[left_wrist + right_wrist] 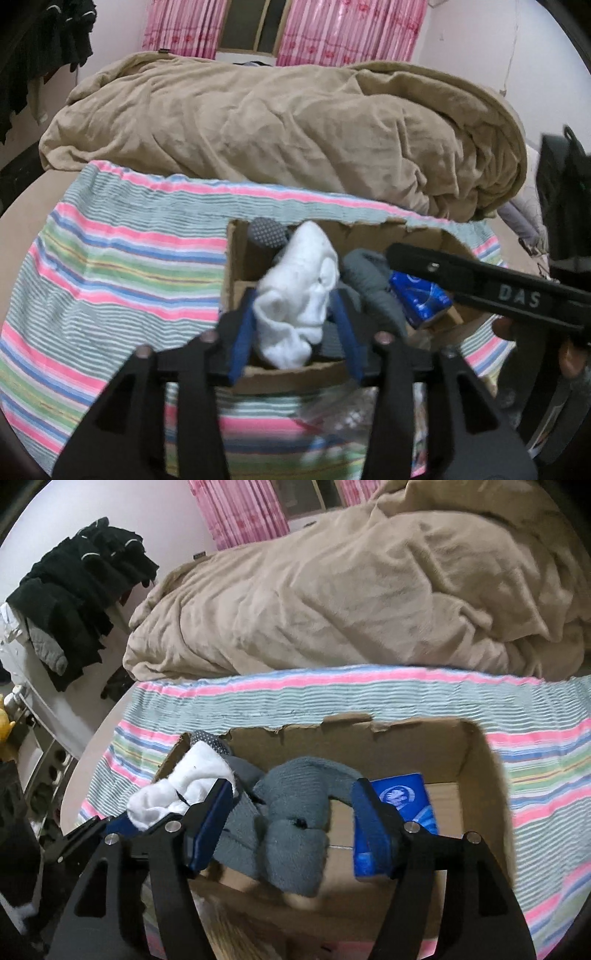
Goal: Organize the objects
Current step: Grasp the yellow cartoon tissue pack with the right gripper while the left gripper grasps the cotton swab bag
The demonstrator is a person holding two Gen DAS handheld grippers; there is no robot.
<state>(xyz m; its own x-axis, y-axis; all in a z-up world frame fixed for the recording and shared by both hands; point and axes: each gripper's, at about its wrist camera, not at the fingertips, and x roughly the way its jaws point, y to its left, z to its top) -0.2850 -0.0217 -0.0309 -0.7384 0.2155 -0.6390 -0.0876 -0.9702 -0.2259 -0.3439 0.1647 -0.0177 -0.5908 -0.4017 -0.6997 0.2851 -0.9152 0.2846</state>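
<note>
An open cardboard box [236, 273] [476, 760] sits on the striped cloth. My left gripper [295, 314] is shut on a white sock [299, 291] and holds it over the box's left part; the sock also shows in the right wrist view [184, 790]. My right gripper [291, 808] is open over the box, its blue pads either side of a grey sock [295, 819] that lies in the box; the grey sock also shows in the left wrist view [373, 291]. A blue packet [406, 797] [421, 295] lies in the box. A dotted grey sock [267, 234] pokes up at the box's back left corner.
The striped cloth [122, 266] [535, 746] covers the bed under the box. A bunched tan blanket [280, 133] [351, 590] lies behind it. Dark clothes [77, 590] hang at the left. A clear plastic bag [343, 413] lies in front of the box.
</note>
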